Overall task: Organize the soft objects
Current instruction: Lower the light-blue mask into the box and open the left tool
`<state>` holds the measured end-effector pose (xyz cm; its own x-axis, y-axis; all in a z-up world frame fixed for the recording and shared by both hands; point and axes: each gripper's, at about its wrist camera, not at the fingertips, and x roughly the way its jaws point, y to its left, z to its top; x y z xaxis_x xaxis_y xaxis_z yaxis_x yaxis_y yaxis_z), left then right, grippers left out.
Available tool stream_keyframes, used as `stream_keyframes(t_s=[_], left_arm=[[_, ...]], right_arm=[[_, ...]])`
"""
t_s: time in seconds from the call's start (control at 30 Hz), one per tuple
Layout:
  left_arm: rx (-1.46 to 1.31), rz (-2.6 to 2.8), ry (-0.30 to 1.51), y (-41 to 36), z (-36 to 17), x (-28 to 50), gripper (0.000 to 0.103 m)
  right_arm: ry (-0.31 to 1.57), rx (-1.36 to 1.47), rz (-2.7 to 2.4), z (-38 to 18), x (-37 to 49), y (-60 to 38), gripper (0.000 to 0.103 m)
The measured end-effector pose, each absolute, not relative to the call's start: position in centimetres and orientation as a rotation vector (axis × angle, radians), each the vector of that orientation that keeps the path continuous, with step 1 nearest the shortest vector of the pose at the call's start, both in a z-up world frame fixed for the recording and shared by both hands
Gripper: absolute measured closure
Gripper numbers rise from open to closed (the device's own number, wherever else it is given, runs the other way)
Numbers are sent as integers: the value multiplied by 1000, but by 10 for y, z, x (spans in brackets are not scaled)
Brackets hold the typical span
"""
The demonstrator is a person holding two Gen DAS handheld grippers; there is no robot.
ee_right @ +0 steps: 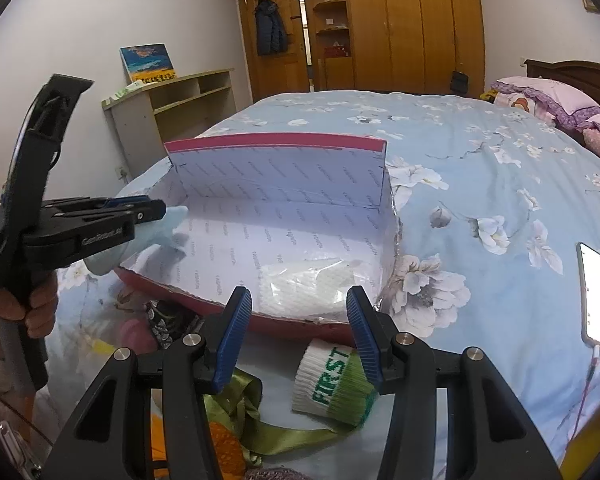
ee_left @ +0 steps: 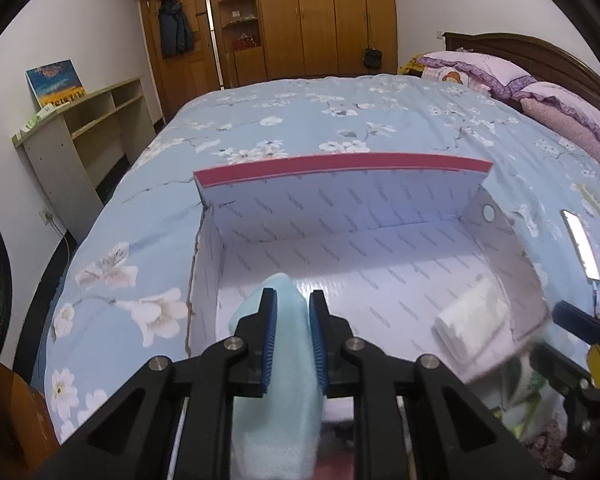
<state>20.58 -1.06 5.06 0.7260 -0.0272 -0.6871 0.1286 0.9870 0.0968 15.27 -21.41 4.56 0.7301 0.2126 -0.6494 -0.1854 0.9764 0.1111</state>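
My left gripper point(ee_left: 293, 312) is shut on a pale blue soft cloth point(ee_left: 278, 400), held over the near left corner of an open box point(ee_left: 340, 216) with a red rim and white printed lining. From the right wrist view the left gripper point(ee_right: 156, 210) and the blue cloth point(ee_right: 152, 236) hang at the box's left wall. A white folded item point(ee_left: 470, 322) in clear wrap lies inside the box point(ee_right: 284, 176) at the near right, also seen as the white item point(ee_right: 308, 284). My right gripper point(ee_right: 296, 336) stands open, nothing between its fingers, just in front of the box.
On the flowered bedspread point(ee_right: 480, 168) before the box lie a white-and-green knit piece marked FIRST point(ee_right: 332, 380), a green ribbon point(ee_right: 268, 432) and dark patterned fabric point(ee_right: 168, 320). A lit phone point(ee_right: 596, 292) on a cable lies right. Pillows point(ee_left: 500, 76) sit at the headboard.
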Motion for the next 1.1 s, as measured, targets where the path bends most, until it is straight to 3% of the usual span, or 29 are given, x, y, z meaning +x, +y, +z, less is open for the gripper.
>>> stream_keyframes(t_s=[0.1,0.17,0.3,0.37,1.1], left_arm=[[123,-91,779,-8,45,212,83],[96,-100,808,-3,41,216,65],[37,-103,816,7,42,216,55],[11,-101,807,13,47,217,43],[71,-136,803,8,60,160,42]], right_arm=[[719,42,217,45,153,-215,52],[719,42,217,45,153,-216,52],[719,44,217,45,152,-217,52],[719,43,218,45,151,-217,52],[719,38,219,45,142,-214,52]])
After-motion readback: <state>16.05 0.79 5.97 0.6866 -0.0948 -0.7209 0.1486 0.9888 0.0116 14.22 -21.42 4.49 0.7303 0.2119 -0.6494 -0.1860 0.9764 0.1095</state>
